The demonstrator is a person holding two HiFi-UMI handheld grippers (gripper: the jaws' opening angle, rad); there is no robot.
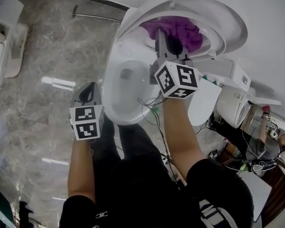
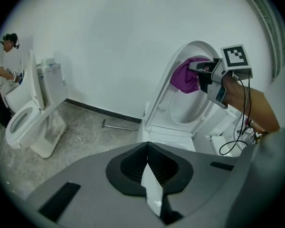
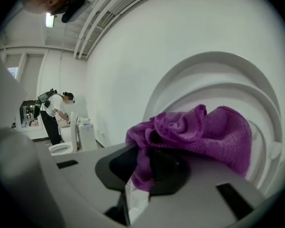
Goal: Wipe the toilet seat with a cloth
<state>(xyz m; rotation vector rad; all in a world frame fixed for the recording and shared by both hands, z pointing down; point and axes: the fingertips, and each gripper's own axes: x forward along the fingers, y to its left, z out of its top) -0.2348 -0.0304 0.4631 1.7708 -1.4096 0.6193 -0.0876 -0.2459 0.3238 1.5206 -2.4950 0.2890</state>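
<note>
The white toilet's seat (image 1: 217, 41) and lid stand raised above the bowl (image 1: 126, 87). A bunched purple cloth (image 1: 178, 30) is up against the top of the raised seat. My right gripper (image 1: 173, 47) is shut on it. In the right gripper view the cloth (image 3: 204, 132) spills over the jaws, with the seat ring (image 3: 237, 96) curving behind it. The left gripper view shows the cloth (image 2: 185, 77) and the right gripper (image 2: 199, 74) at the raised seat (image 2: 180, 113). My left gripper (image 1: 88, 93) hangs left of the bowl, shut and empty, its jaws (image 2: 147, 148) pressed together.
A second toilet (image 1: 0, 56) stands at the far left, and a third (image 1: 235, 106) to the right, with a person (image 1: 263, 144) beyond it. A metal rod (image 1: 97, 15) lies on the marble floor by the wall. Cables (image 1: 154, 110) trail from the right gripper.
</note>
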